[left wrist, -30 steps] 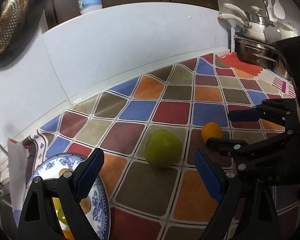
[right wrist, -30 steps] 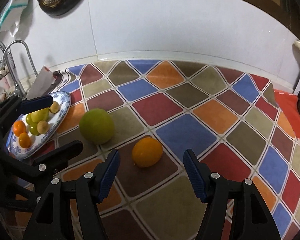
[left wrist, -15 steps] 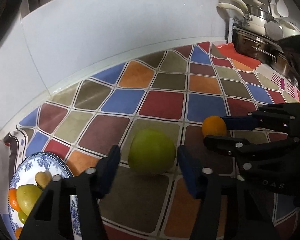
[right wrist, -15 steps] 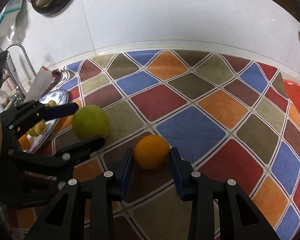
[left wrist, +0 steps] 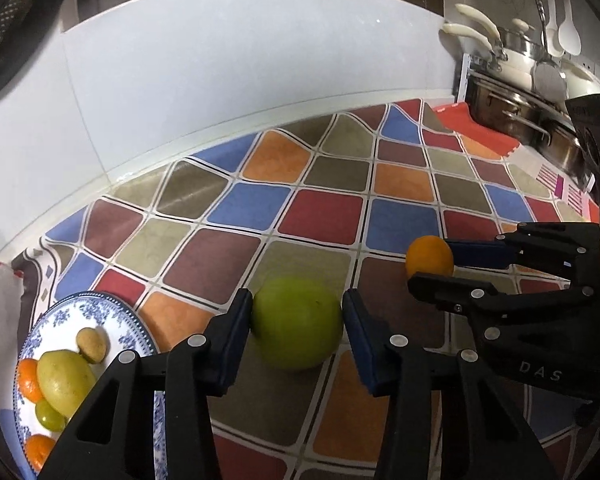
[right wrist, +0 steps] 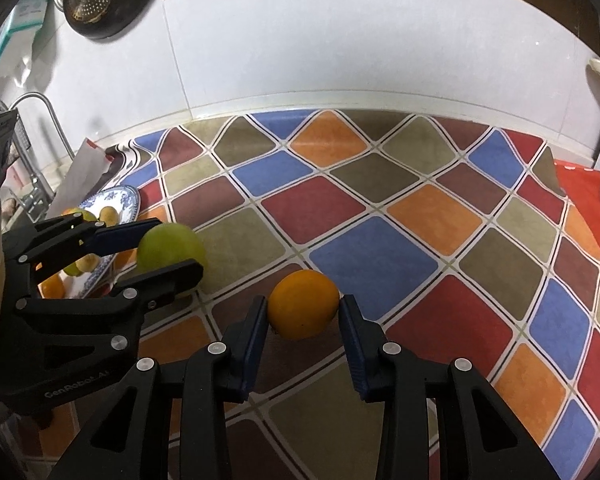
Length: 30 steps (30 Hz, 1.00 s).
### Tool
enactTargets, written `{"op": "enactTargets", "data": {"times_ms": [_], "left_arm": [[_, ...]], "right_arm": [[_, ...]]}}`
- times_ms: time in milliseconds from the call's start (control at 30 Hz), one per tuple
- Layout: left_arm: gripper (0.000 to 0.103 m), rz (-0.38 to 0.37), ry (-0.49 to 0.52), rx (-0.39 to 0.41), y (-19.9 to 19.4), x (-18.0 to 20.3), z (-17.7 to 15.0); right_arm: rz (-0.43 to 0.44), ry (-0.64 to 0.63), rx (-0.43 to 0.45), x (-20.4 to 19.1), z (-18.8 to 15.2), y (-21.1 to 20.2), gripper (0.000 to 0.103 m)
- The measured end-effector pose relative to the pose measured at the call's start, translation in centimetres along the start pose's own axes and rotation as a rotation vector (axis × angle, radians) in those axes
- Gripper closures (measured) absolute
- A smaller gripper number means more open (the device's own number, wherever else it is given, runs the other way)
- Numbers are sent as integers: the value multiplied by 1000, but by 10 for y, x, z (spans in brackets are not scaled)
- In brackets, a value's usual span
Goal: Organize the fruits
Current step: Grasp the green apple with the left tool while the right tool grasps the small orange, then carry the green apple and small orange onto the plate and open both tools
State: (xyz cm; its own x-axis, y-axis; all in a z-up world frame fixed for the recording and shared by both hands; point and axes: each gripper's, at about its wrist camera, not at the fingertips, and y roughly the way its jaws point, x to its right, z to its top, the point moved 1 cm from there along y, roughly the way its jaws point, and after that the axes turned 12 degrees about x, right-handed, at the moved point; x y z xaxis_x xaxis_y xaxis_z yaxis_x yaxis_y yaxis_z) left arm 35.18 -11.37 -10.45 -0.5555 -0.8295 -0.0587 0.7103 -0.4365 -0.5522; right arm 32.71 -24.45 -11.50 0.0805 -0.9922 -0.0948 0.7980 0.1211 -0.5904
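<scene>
A: Where's the fruit?
B: On the bench [left wrist: 324,208], mid-mat: the left claw [left wrist: 297,316] pinches the green fruit [left wrist: 296,322], the plate [left wrist: 136,332] near the left edge.
A: And the right claw [right wrist: 303,312]?
B: Pinching the orange [right wrist: 303,304] just beside it.

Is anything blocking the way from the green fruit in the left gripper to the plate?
Nothing visible does. The green fruit sits between the left gripper fingers; only bare mat separates it from the blue-patterned plate.
</scene>
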Motion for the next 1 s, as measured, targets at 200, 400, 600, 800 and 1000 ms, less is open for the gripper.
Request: {"op": "enactTargets", "data": {"times_ms": [200,400,600,800,1000], "left_arm": [[58,13,-21,25,-18,-1,0],[58,28,-57,41,-39,0,-3],[58,55,-98,65,-66,-3,-5],[58,94,-134,91,-98,-8,-13],[58,136,-159,113,-130,-15,-22]], "right_arm": [[7,-12,25,-7,3,-14,66],[21,-22,42,-17,2,-29,66],[40,-26,59,-28,3,-45,66],[71,-50,88,-47,4,-63,66],[113,-76,105,-71,4,-81,66]]}}
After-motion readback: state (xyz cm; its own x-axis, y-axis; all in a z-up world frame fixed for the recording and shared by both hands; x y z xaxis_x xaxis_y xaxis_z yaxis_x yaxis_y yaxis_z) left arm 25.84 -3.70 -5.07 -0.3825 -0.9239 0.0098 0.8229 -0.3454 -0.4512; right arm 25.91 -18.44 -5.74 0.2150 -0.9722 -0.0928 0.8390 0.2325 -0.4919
